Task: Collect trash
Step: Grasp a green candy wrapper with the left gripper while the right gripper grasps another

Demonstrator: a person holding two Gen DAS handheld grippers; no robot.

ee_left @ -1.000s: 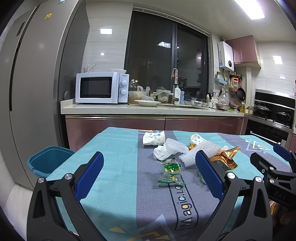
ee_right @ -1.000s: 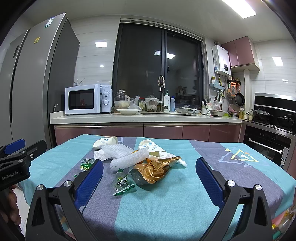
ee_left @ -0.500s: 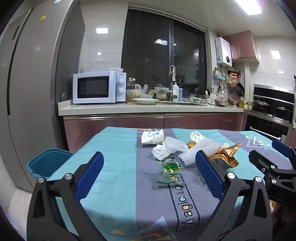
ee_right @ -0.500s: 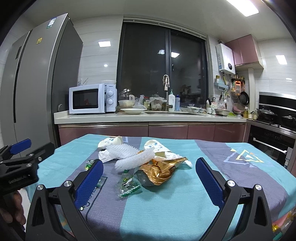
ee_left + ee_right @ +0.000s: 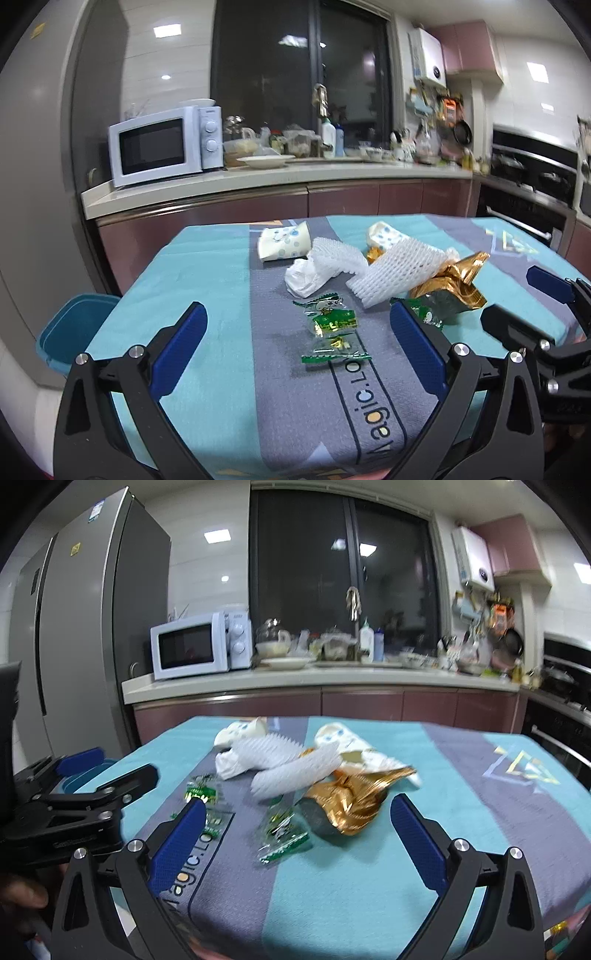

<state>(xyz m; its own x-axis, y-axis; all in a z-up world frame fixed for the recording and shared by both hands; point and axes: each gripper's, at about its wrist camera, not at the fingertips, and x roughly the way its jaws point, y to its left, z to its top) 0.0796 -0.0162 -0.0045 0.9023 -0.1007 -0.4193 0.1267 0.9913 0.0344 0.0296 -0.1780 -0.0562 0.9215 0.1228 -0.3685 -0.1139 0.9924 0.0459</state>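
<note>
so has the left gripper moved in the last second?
Yes. The left gripper has come forward and tilted down toward the table: the green wrappers now sit between its open jaws, and the microwave looks closer.

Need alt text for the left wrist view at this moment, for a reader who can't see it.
The open left gripper hovers over a table strewn with trash: green candy wrappers nearest, then white foam netting, a gold snack bag and a paper cup. A blue bin stands left of the table; the right gripper shows at right.
</note>
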